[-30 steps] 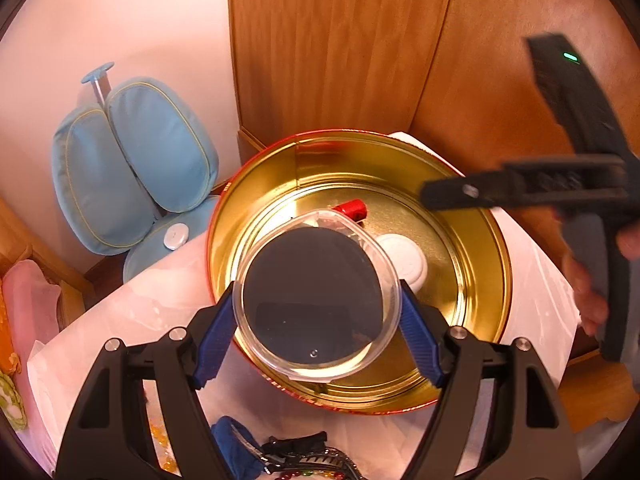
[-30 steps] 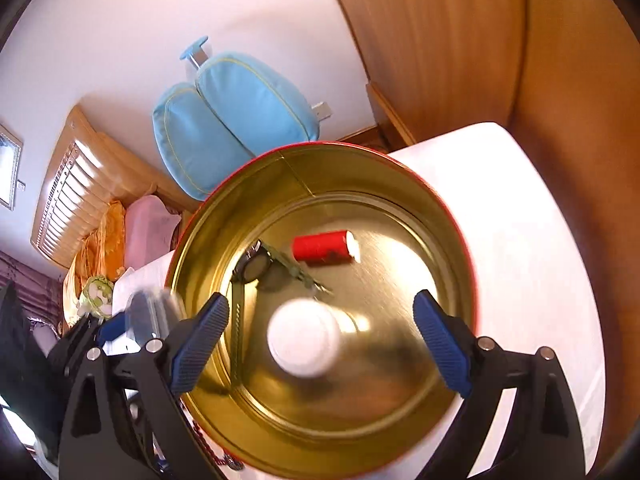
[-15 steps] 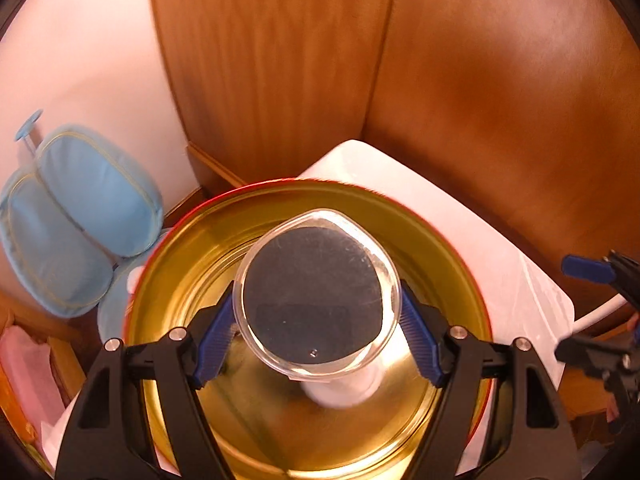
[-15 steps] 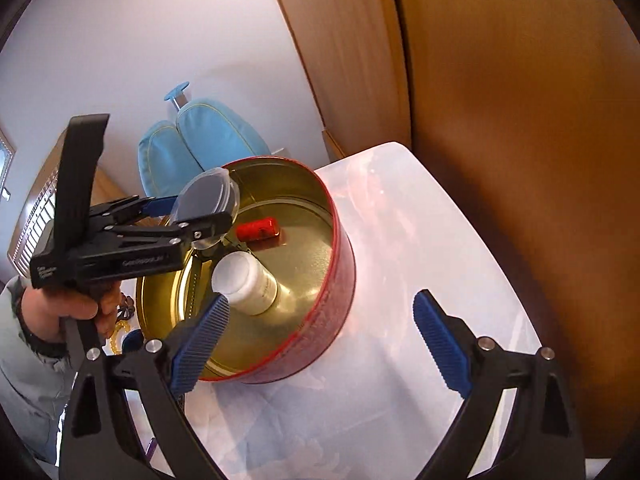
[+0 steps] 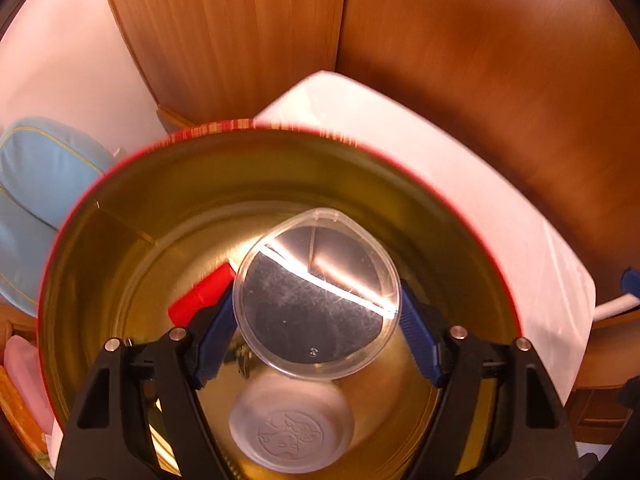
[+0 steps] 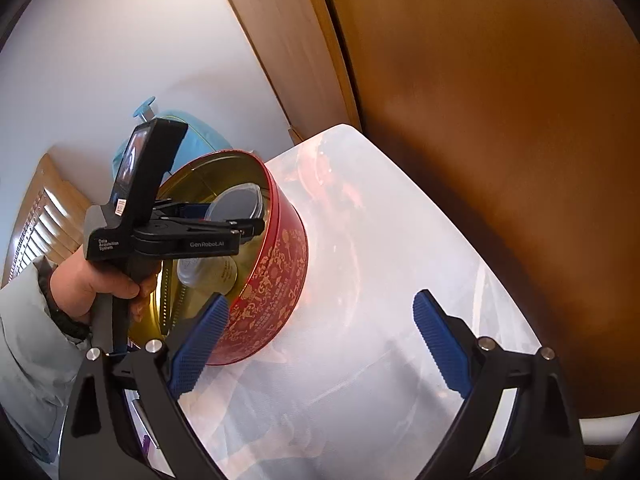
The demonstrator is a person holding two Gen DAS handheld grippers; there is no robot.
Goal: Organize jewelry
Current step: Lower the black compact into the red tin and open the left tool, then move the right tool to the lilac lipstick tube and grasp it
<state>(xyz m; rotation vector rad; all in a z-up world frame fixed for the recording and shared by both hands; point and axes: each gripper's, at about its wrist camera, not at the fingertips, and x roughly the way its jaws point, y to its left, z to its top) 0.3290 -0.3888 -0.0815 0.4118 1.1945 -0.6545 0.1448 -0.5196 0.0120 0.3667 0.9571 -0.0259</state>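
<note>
My left gripper (image 5: 316, 306) is shut on a clear round plastic case (image 5: 316, 280) with a dark insert, pinched at its two sides. It holds the case tilted down inside the red tin (image 5: 280, 168) with the gold interior. In the tin lie a red tube (image 5: 200, 296) and a white-lidded jar (image 5: 292, 428), both under the case. In the right wrist view the left gripper (image 6: 256, 220) reaches over the tin (image 6: 280, 276) with the case (image 6: 236, 204) below the rim. My right gripper (image 6: 320, 304) stands open and empty over the white table (image 6: 400, 240), right of the tin.
Wooden cabinet panels (image 5: 480, 80) rise close behind the table's far corner. A light blue cushioned seat (image 5: 32, 200) stands on the floor to the left. A person's hand (image 6: 104, 284) and grey sleeve grip the left tool. A metal strip (image 6: 166, 300) leans inside the tin.
My left gripper has sunk into the tin with the case, which now tilts and catches glare. My right gripper has drawn back from above the tin to its right, over the table.
</note>
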